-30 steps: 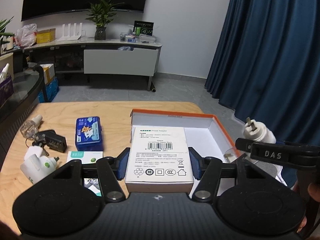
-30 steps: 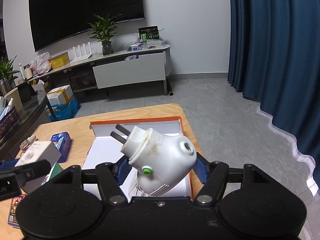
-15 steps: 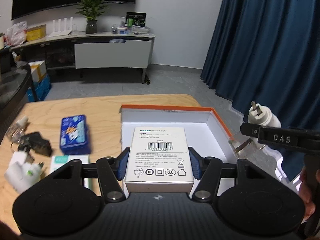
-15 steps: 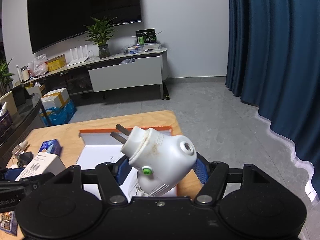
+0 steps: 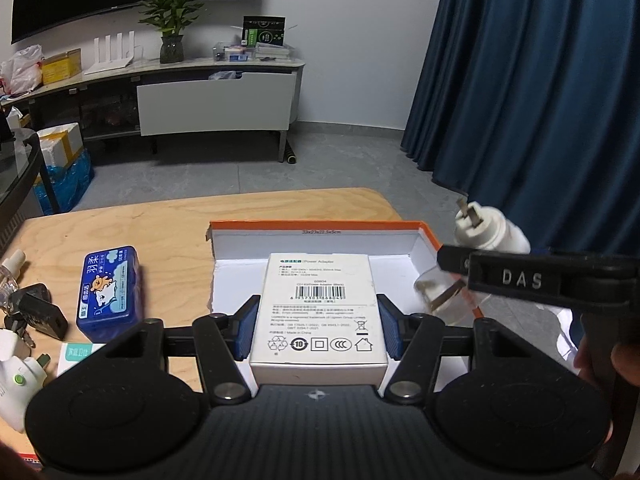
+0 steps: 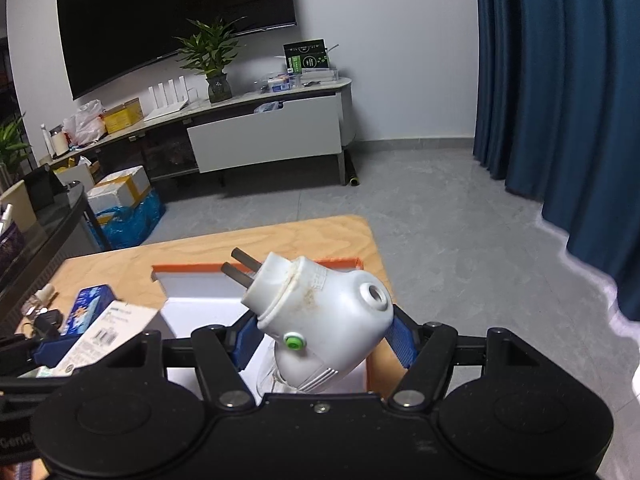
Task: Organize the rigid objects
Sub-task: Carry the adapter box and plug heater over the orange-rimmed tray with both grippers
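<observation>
Left claw (image 5: pixel 318 328), blue pads clamped on the long sides of a white power-adapter box (image 5: pixel 318 312), label and barcode facing up, held over the open orange-edged tray (image 5: pixel 320 226) that sits at the worktop's (image 5: pixel 160 224) far right corner. Right claw (image 5: pixel 536 280) enters from the right edge, gripping a white plug-in device (image 5: pixel 490 232) with its prongs raised, above the tray's right wall. Toward the worktop's left edge: a blue tissue pack (image 5: pixel 110 292), black keys (image 5: pixel 32 316), a small bottle (image 5: pixel 10 270), a white plug with a green button (image 5: pixel 16 384) and a white-and-green carton (image 5: pixel 78 360).
</observation>
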{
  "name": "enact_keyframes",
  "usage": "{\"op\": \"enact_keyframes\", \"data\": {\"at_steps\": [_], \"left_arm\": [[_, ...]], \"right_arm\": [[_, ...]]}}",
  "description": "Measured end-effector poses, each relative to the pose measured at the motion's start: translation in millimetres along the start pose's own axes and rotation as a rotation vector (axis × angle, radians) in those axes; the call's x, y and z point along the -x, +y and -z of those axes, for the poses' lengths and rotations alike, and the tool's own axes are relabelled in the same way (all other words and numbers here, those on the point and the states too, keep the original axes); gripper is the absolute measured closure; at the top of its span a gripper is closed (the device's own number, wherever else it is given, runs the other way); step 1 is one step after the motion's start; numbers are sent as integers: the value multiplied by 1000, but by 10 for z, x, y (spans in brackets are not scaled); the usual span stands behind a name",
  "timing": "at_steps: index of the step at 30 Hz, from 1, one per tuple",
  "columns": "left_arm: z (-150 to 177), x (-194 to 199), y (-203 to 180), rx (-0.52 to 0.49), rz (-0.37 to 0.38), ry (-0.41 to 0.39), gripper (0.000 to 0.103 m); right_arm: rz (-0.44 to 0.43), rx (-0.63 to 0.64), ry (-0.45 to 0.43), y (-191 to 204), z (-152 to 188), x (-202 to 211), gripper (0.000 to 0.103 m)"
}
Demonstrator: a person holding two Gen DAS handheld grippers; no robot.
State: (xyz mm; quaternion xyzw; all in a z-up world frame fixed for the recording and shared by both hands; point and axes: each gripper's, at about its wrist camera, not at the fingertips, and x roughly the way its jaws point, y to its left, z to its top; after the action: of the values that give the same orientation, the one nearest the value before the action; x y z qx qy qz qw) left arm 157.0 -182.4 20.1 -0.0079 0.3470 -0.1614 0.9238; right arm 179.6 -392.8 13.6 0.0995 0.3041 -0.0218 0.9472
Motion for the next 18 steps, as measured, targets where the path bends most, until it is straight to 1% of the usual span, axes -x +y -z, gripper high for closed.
{"op": "enact_keyframes", "data": {"at_steps": [4, 9, 18], "left_arm": [[-47, -48, -29, -5, -21, 3, 43], [-87, -115, -34, -7, -48, 16, 43], [-131, -223, -34, 3, -63, 29, 43]], "right_arm": [[-16, 5, 16, 11, -57, -101, 24], [-16, 34, 31, 66, -92, -202, 24], [2, 43, 53, 118, -87, -342, 24]]}}
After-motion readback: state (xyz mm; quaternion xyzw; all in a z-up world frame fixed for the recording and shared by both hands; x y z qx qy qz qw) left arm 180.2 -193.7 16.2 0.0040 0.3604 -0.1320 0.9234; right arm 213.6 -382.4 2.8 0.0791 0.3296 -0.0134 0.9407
